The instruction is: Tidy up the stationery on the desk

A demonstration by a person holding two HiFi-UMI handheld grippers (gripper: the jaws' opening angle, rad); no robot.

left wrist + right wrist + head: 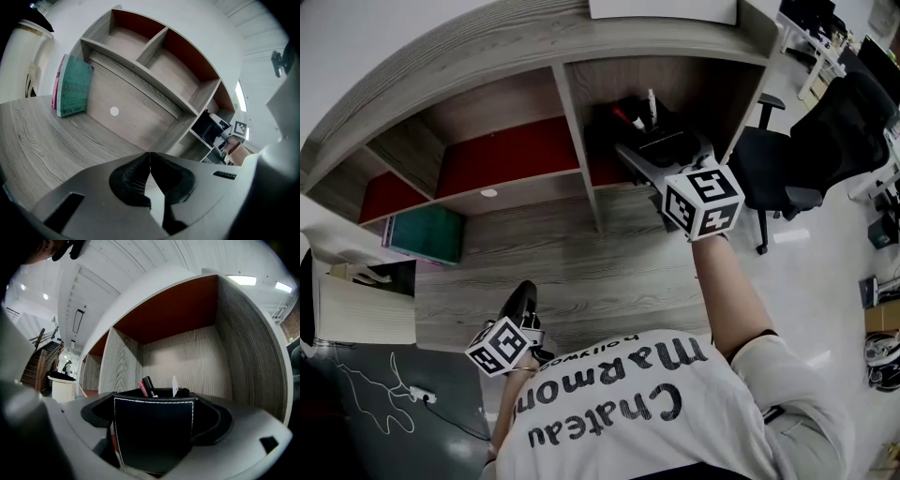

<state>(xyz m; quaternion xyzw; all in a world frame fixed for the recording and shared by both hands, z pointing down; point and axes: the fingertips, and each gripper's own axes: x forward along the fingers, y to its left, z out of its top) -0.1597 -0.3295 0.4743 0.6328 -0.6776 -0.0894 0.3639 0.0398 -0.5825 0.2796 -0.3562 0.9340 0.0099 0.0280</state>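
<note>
Right gripper [157,409] is clamped on a black pen holder [153,441]. It's a boxy one with a leathery-looking face and white stitching round the edges, and the jaws are spread about as wide as the box, pressing both sides. A few pens [146,386] poke out the top: a red one, a black one and a white-tipped one.

From the head view the holder sits inside the rightmost cubby of the shelf [574,105], which is grey wood grain with flat red back panels.

Left gripper [150,161] is closed up with the ribbed black pads meeting at the tips and nothing in them. It hangs low over the table [581,272], which has the same streaky wood-grain finish.

A teal book [75,89] stands at the left end of the table, against the shelf's back board, with a pinkish one right behind it.
</note>
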